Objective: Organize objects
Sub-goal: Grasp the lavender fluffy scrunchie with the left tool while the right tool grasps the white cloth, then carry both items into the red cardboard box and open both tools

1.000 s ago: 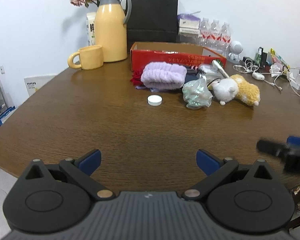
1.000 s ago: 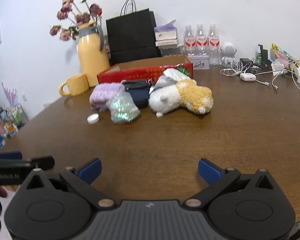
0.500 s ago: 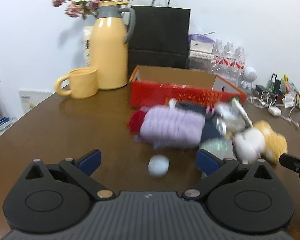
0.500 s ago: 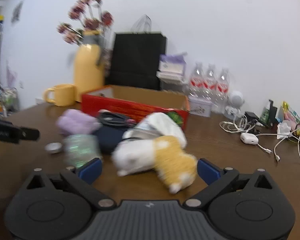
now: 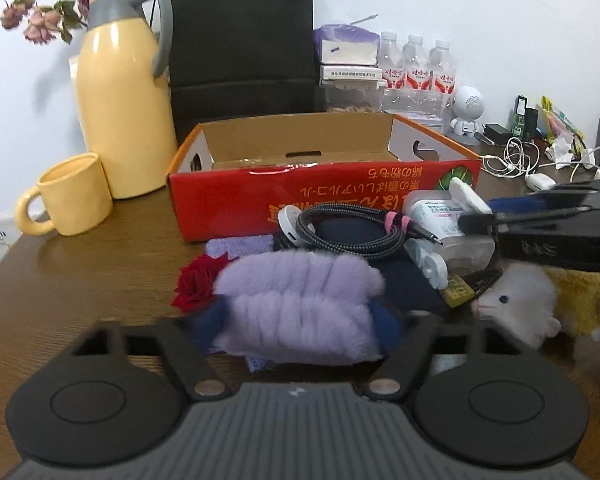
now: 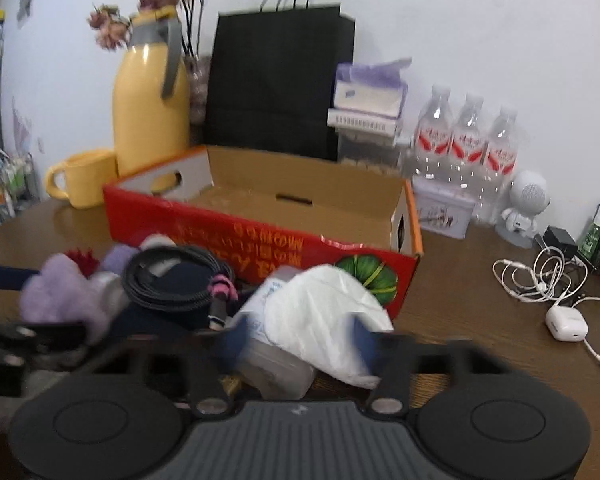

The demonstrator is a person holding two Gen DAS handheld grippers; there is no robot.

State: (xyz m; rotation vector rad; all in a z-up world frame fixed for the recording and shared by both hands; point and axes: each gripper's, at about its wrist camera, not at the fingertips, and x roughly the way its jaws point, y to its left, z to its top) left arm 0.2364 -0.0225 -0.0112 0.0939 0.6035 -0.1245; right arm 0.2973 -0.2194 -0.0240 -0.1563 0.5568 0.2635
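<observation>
Lilac plush headband [image 5: 300, 308] lay before the red cardboard box [image 5: 324, 196] on the table [image 5: 80, 280], between the spread fingers of the left gripper [image 5: 296, 328], which held nothing. Right gripper [image 6: 296, 336] likewise bracketed the white pouch [image 6: 324, 316], apparently ungripped; blur obscured contact. Closing squarely on the headband's middle would have avoided snagging the coiled cable [image 5: 348, 228] behind. Box floor remained partly hidden.

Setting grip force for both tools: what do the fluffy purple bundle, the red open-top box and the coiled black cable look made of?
Fluffy purple bundle: plush fabric, matte, with ribbed fuzzy pile; looks soft. Red open-top box: cardboard, brown bare inside, glossy printed red outside, so probably light and crushable. Coiled black cable: seemingly braided sleeve, woven texture visible, pink bands near one end.
</observation>
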